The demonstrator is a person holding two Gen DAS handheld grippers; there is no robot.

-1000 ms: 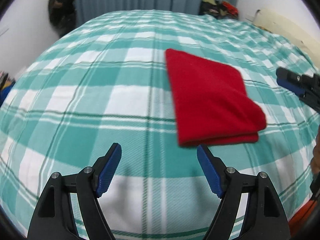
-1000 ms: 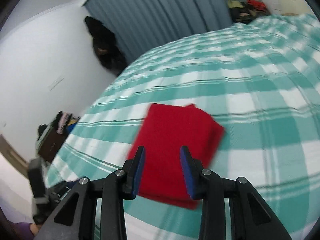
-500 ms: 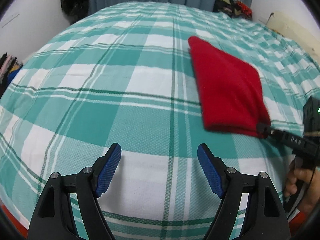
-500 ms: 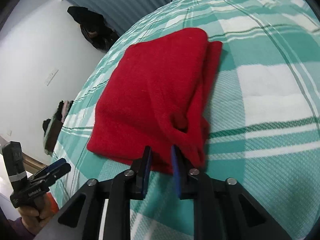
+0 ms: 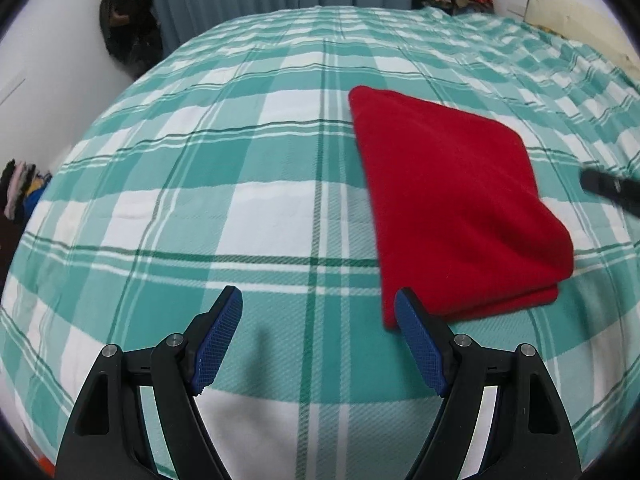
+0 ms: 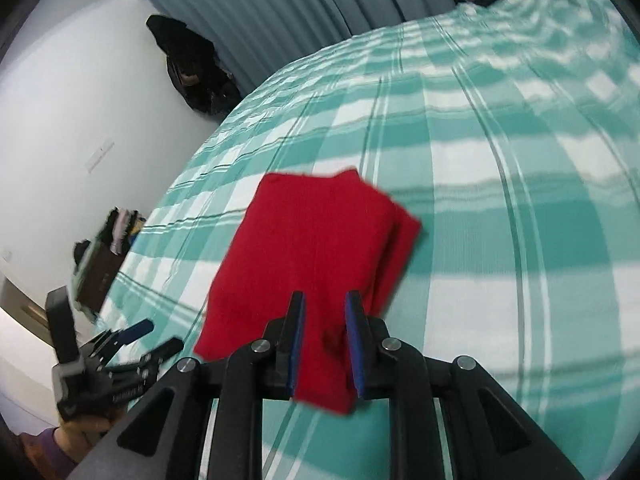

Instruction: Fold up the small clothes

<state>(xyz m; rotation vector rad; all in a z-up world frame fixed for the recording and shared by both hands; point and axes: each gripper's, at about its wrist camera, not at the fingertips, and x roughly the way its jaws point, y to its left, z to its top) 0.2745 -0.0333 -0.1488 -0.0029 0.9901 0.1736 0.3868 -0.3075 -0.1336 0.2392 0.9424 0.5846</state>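
Only one red garment (image 5: 452,200) on bed (image 5: 200,200); left tool (image 5: 318,340) spread, right tool (image 6: 325,344) narrowly parted, reopening.

The left tongs (image 5: 318,312) stand wide open over the green-and-white checked bed (image 5: 200,216), nothing between the blue pads (image 5: 218,344). A folded red garment (image 5: 452,200) lies flat on the bed, its near corner just behind the right-hand pad. A dark tip of the right tongs (image 5: 608,188) shows at the right edge, beside the garment.
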